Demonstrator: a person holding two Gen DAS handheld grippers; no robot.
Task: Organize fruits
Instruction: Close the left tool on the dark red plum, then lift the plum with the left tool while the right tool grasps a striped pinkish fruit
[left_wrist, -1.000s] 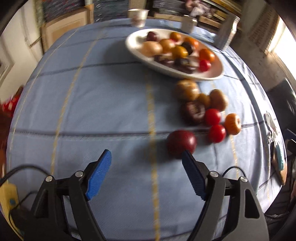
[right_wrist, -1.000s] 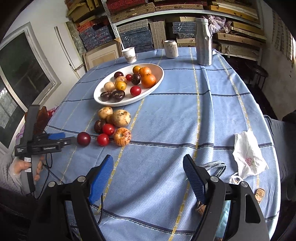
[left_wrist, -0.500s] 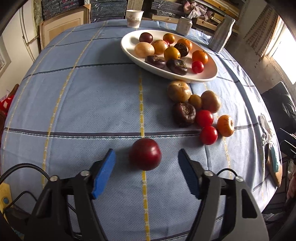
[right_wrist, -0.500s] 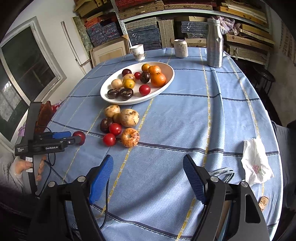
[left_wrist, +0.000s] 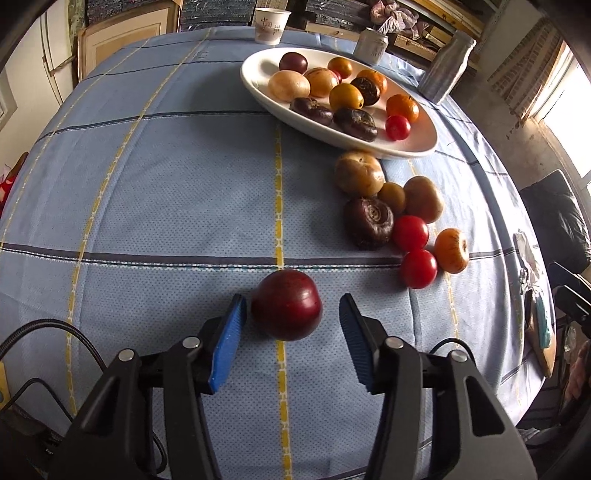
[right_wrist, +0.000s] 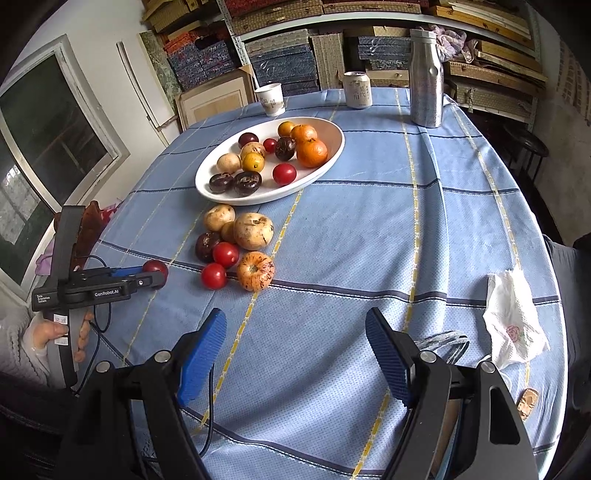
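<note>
My left tongs (left_wrist: 290, 317) gape around the plum (left_wrist: 286, 303) on the desk (left_wrist: 166, 177) (right tongs (right_wrist: 295, 332) open, idle), so I judge this the grasp step: next, close gently and carry it to the plate (left_wrist: 421, 147).

Both views lit by daylight, fairly bright. In left wrist view a window (left_wrist: 565, 107) at upper right is blown out w/ glare; soft shadows are cast toward the camera under the dark red fruit (left_wrist: 286, 304) and the plate (left_wrist: 258, 79). In right wrist view even light is seen across the worktop (right_wrist: 369, 229); shelves (right_wrist: 332, 40) at back are dimmer. Strong fisheye bending is seen at edges, corners vignetted black. Focus is sharp in centre, no motion blur; slight softness toward the rims.
</note>
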